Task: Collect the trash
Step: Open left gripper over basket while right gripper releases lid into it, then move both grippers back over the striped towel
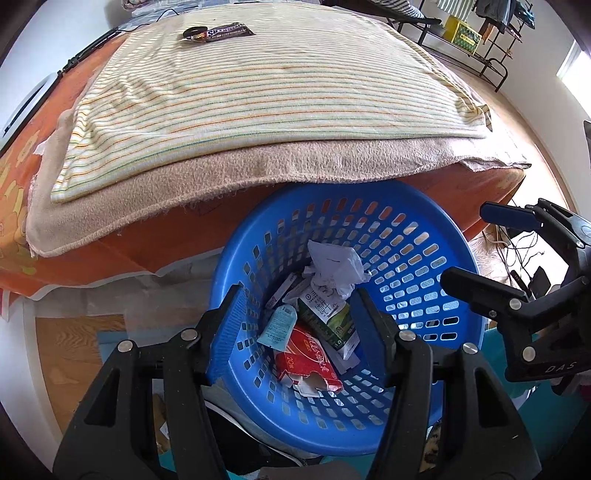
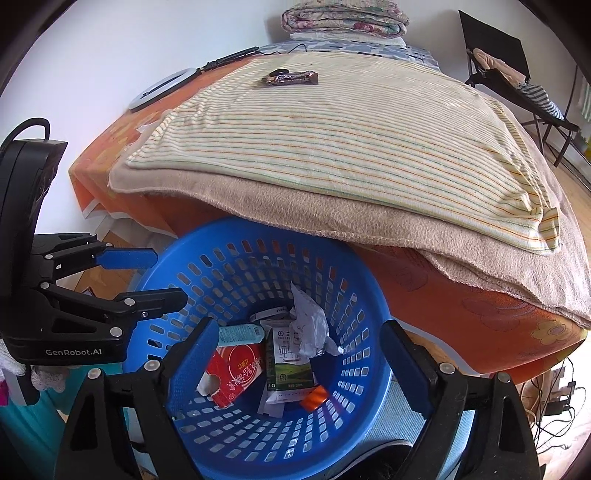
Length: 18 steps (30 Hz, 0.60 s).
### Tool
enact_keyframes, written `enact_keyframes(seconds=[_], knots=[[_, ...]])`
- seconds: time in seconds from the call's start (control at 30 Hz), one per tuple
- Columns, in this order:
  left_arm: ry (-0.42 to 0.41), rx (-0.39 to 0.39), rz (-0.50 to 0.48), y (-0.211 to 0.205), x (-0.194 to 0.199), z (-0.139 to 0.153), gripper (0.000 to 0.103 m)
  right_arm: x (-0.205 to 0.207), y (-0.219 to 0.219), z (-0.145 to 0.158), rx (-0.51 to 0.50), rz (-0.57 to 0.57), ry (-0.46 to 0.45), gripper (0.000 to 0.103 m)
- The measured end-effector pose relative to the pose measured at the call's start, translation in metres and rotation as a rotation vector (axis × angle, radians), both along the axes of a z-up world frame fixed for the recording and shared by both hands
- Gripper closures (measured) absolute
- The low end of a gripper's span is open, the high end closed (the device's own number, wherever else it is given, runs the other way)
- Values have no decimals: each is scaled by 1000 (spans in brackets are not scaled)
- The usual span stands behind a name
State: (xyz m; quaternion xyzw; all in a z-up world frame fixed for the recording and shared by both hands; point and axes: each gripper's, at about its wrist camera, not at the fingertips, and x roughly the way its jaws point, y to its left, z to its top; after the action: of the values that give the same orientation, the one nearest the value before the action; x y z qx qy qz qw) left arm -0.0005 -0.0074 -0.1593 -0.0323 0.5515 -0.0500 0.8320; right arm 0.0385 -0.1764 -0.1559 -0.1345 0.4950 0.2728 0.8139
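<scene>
Blue basket [image 1: 436, 266] of trash sits under your left claw [image 1: 295, 325] and right claw [image 2: 299, 354], both spread wide, holding nothing

We see bright, even daylight in both views, coming from a window [image 1: 574, 64] at the far right. White walls [image 2: 147, 33] wash out slightly. Soft shadow sits under the blanket's [image 1: 258, 166] near edge. Fisheye bending curves everything toward dark vignetted corners. Focus is sharp, without motion blur.
</scene>
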Motion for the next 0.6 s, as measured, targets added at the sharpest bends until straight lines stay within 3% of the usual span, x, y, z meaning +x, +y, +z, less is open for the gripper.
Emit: enact_keyframes(seconds=[0.2,0.43,0.6], knots=[[4,23,29,5,2,0,42,1,0,2,7,-6,-3,11],[-13,-56,35,12,6,14,42,7,-4,9,30,-39,-23,11],[-47,-59,42,14,14,29,42,18,-8,21,73,-73,-34,9]])
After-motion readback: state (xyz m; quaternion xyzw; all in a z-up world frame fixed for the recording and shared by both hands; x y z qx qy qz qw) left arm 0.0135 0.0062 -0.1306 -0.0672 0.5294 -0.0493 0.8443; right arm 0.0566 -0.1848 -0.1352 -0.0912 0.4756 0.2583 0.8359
